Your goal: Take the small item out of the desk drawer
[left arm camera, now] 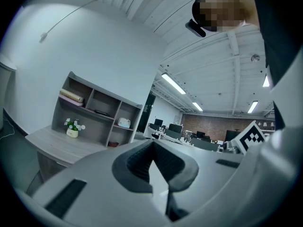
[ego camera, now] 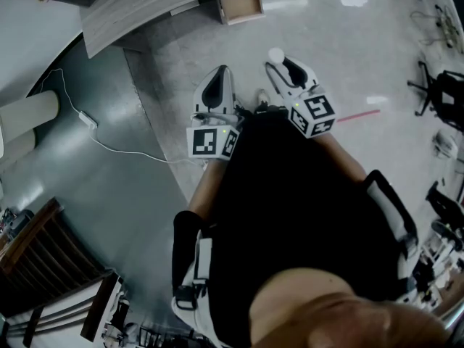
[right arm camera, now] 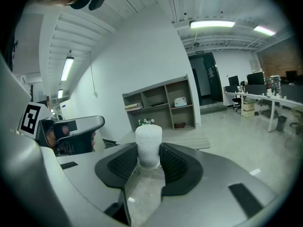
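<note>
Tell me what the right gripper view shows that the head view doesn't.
Only the right gripper view: the right gripper clamped on both sides of the white item, plus a ceiling light. Only the head view: the open drawer, the left gripper, a floor cable. Both: the white item at the right gripper's tip.

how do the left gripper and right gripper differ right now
The left gripper has its jaws together with nothing between them; the right gripper is clamped on a small white cylinder. In the head view the right gripper sits slightly farther forward than the left. Both carry a marker cube.
</note>
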A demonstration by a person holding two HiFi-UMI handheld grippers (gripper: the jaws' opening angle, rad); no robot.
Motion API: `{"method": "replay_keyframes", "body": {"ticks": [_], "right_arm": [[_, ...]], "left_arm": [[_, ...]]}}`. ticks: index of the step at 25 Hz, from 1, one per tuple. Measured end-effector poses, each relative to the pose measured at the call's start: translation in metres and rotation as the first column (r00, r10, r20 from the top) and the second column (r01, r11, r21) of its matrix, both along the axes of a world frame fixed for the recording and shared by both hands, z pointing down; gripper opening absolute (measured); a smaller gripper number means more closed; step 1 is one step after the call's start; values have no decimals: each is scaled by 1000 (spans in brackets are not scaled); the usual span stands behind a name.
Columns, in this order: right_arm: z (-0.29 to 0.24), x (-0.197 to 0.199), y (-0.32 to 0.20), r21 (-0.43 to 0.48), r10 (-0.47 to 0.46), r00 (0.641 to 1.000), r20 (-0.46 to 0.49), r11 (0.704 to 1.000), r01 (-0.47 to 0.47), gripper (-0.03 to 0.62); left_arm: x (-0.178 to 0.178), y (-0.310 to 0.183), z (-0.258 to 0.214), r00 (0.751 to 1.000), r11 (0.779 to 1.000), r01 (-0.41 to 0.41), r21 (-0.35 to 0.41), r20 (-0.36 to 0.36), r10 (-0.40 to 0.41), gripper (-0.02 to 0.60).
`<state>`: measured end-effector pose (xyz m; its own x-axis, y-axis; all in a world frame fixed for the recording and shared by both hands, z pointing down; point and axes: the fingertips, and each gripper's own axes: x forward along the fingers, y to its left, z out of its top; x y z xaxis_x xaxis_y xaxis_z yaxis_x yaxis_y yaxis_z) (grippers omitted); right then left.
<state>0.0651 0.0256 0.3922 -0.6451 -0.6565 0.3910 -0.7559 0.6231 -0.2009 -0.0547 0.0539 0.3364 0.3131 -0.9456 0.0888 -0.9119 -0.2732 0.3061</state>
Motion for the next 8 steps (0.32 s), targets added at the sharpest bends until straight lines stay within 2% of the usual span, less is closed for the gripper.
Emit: {"method": "replay_keyframes", "body": {"ticks": [8], "right_arm": [[4, -2, 0, -1, 3, 1000, -6, 1000, -3, 149]], "left_arm": [[-1, -1, 4, 1000, 1000, -8, -2, -4, 8, -3]]}}
